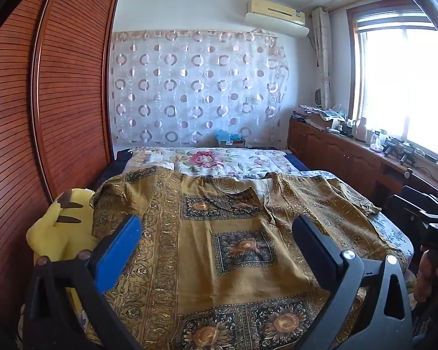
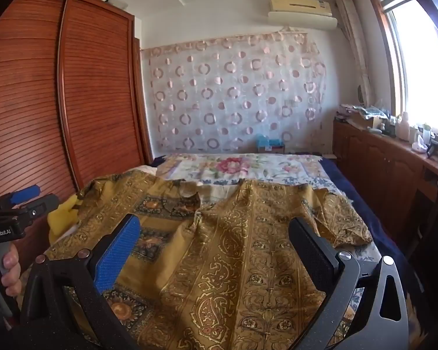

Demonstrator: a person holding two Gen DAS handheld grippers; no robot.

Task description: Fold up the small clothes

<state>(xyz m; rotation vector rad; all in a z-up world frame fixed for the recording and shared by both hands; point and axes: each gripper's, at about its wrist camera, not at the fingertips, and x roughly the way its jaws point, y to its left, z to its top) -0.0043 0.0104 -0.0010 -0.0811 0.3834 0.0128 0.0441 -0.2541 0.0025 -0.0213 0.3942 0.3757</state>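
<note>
We are holding both the left tongs (image 1: 216, 245) and right tongs (image 2: 214, 243) wide apart and empty above the mustard-gold patterned cloth shirt (image 1: 219, 233), spread flat beneath them on the bed (image 1: 207, 160), probably for folding.

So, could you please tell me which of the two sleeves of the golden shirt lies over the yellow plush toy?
The sleeve on the wardrobe side: it drapes over the yellow plush toy. The other sleeve, on the window side, lies flat on the bedsheet.
</note>
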